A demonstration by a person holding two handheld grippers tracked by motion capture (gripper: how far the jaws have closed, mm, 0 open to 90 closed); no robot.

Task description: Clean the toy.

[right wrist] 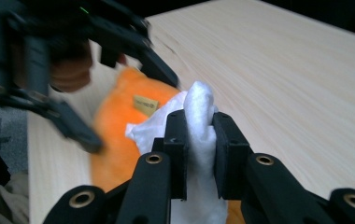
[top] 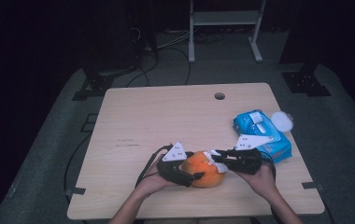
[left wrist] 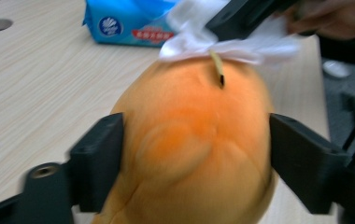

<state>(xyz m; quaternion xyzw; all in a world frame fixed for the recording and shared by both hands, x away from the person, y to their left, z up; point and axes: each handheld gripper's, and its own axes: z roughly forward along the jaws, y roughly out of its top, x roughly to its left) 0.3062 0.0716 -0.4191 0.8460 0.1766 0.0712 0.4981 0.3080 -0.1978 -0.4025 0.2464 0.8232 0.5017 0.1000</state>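
The table (top: 133,121) bears a blue pack (top: 259,133) at its right and an orange plush (top: 203,169) near the front edge. The left gripper (left wrist: 196,154) straddles the plush, jaws apart at its sides — tighten before wiping. The right gripper (right wrist: 199,140) pinches a tissue (right wrist: 199,107) — press lightly and stroke evenly.

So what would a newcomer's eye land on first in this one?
The orange fruit near the table's front edge, between the left gripper's jaws. On top of it, the white wipe pinched in the right gripper. Behind them, the blue wipe pack at the right edge.
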